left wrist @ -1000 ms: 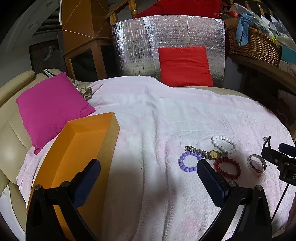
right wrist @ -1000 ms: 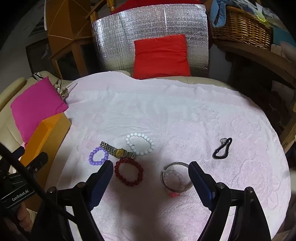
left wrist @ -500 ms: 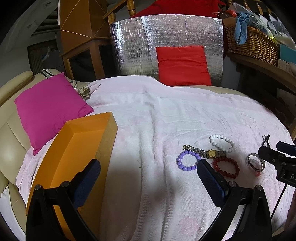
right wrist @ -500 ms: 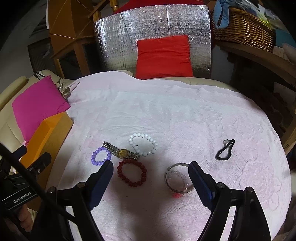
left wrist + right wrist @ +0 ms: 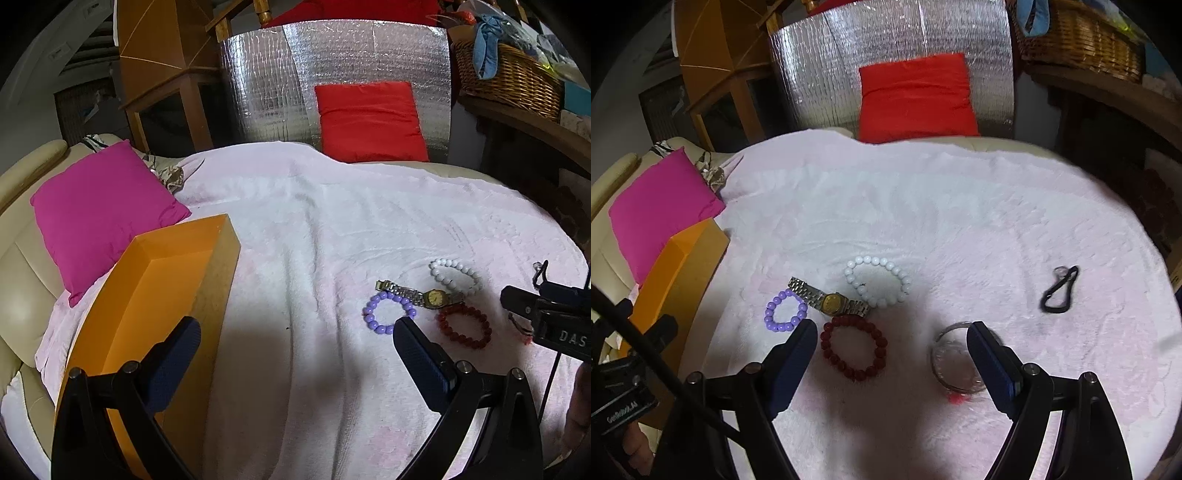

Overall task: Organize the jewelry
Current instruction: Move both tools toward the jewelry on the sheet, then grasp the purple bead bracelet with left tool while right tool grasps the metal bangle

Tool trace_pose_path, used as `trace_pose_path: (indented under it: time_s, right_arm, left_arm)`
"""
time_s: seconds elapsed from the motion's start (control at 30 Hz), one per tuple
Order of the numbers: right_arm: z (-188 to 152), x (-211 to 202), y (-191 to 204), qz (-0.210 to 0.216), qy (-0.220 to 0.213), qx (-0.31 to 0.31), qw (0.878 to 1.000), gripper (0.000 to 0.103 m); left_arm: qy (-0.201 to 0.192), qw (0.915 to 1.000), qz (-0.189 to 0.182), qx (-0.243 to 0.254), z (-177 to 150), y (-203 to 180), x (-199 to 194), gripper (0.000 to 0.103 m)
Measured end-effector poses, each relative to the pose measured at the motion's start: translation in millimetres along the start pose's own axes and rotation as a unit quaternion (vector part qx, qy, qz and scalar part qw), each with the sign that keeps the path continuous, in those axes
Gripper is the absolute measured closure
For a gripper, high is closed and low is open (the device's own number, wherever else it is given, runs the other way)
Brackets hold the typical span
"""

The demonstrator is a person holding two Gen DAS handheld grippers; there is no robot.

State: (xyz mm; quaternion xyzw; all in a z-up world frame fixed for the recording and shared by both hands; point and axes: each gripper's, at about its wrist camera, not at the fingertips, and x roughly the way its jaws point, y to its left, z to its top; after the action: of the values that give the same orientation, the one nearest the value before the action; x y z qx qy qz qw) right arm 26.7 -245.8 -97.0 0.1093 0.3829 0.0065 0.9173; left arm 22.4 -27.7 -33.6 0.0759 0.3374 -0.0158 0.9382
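1. Far left of the left gripper (image 5: 297,350) a pink cushion (image 5: 99,210) lies on the cream sofa, its corner touching the far end of the orange box (image 5: 159,295).
2. The orange box is open-topped and lies on the white blanket (image 5: 314,229); the left gripper's left finger sits in front of the box's near end.
3. The left gripper is spread wide with nothing between its fingers, hovering over bare blanket.
4. Just ahead of its right finger lies the purple bracelet (image 5: 389,312), touching one end of the watch (image 5: 424,295).
5. In the right wrist view, the purple bracelet (image 5: 785,312) sits just ahead of the left finger of the right gripper (image 5: 892,343), which is also released and empty.
6. The watch (image 5: 831,301) lies slantwise between the purple bracelet and the white bracelet (image 5: 878,281), its band meeting both.
7. The red bracelet (image 5: 854,348) lies between the right gripper's fingertips, nearer the left one, touching the watch band at its far edge.
8. A clear bangle (image 5: 955,360) lies at the right finger, partly hidden behind it, with a small red bit at its near edge.
9. Well to the right and farther off lies a black clip (image 5: 1060,290), apart from the rest.
10. Beyond everything, a red cushion (image 5: 916,96) leans on a silver foil panel (image 5: 886,44).
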Motion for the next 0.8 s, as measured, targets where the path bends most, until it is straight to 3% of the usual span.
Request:
trace_pose_path:
  time_s: [0.23,0.4,0.53,0.8]
  right_arm:
    - [2.6,31.9,4.4,-0.012,0.033,-0.016,0.999,0.018]
    - [1.4,53.5,2.7,-0.019,0.064,-0.025,0.997,0.027]
    - [-1.7,65.9,5.2,-0.040,0.075,-0.049,0.995,0.039]
    - [-6.6,62.5,2.3,-0.056,0.061,-0.077,0.994,0.075]
  left_arm:
    - [0.009,0.9998,0.016,0.011,-2.7,2.3,11.1,0.000]
    - [0.022,0.9994,0.022,0.016,-4.8,4.3,21.5,0.000]
    - [0.032,0.9990,0.017,0.027,-5.8,0.2,30.2,0.000]
    - [0.089,0.9950,-0.040,0.023,-6.1,-6.9,60.6,0.000]
